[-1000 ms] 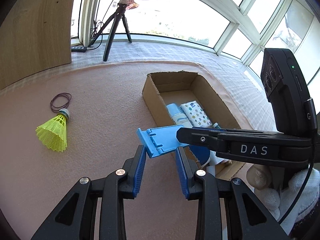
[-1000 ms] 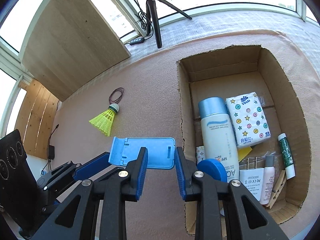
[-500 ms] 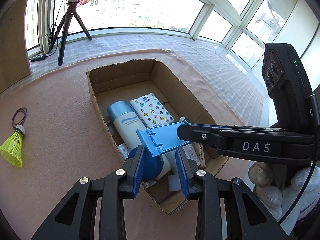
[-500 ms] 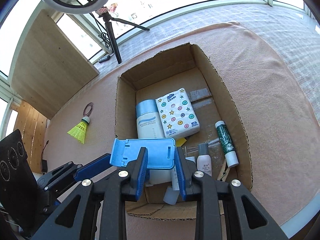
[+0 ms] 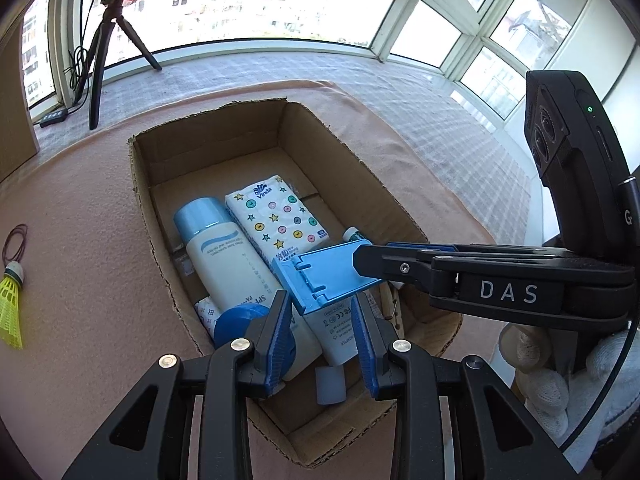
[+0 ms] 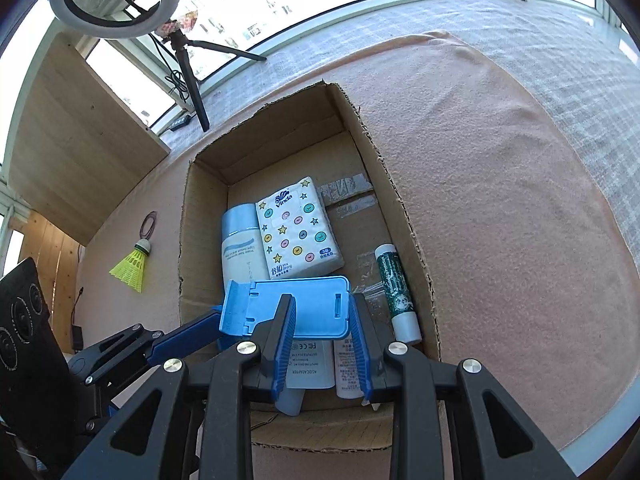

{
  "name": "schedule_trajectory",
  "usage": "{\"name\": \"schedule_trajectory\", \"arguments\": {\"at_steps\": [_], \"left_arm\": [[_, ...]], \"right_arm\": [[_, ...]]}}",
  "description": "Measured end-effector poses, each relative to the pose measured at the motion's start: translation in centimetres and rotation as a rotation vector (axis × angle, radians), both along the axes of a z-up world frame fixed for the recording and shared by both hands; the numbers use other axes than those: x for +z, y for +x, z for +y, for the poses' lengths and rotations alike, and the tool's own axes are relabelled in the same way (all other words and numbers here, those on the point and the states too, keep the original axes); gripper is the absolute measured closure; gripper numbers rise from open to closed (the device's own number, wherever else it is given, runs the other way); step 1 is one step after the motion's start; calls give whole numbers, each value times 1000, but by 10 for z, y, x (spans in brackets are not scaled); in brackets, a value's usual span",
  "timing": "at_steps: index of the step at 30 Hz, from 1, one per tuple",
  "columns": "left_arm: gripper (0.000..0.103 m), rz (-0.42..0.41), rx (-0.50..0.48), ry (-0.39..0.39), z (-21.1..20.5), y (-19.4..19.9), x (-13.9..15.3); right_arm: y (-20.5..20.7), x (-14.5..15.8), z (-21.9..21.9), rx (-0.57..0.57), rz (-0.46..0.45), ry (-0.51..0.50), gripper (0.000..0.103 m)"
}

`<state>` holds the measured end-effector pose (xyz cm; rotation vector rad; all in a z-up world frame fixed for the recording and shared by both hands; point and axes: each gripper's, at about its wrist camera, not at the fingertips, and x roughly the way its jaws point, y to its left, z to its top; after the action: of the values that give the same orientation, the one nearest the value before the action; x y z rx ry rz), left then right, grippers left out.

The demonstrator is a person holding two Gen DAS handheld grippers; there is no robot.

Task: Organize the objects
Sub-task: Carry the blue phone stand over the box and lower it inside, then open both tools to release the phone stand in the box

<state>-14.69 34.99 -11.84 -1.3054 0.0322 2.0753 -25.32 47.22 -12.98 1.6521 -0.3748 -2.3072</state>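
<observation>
Your right gripper (image 6: pixel 322 330) is clamped on the blue phone stand (image 6: pixel 296 308), held above the cardboard box (image 6: pixel 404 216). Your left gripper (image 5: pixel 322 330) is unloaded, jaws narrowly apart. Lower onto the bare floor ahead of the fingers, clear of the tissue pack (image 6: pixel 298 232).

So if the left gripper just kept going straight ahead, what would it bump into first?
Probably the blue phone stand, hanging just ahead of the left gripper in the right gripper. Depth is hard to judge.
</observation>
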Motion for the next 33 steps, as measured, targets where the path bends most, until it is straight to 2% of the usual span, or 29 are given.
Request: {"name": "schedule_trajectory", "arguments": {"at_steps": [4,6,7,9,12,21,33], "left_arm": [[66,2,0,-3,1,-1,-2],[51,0,-11,12,2,-1,-1],[46,3,-14,17,3,-1,0],[36,26,-14,4,5,2,4],[35,33,-23,-2,5,4,5],[35,41,-15,-10,-7,8,11],[35,92,68,-18,-59,5,32]], "right_arm": [[-1,-3,0,7,-5,2,78],[-2,-3,-1,22,-8,-4,75],[-2,-3,-2,31,-8,-6,74],[-1,0,-4,31,5,12,56],[0,4,-2,14,35,37,52],[-1,4,-1,-2,26,26,52],[-1,16,-33,33,47,3,52]]}}
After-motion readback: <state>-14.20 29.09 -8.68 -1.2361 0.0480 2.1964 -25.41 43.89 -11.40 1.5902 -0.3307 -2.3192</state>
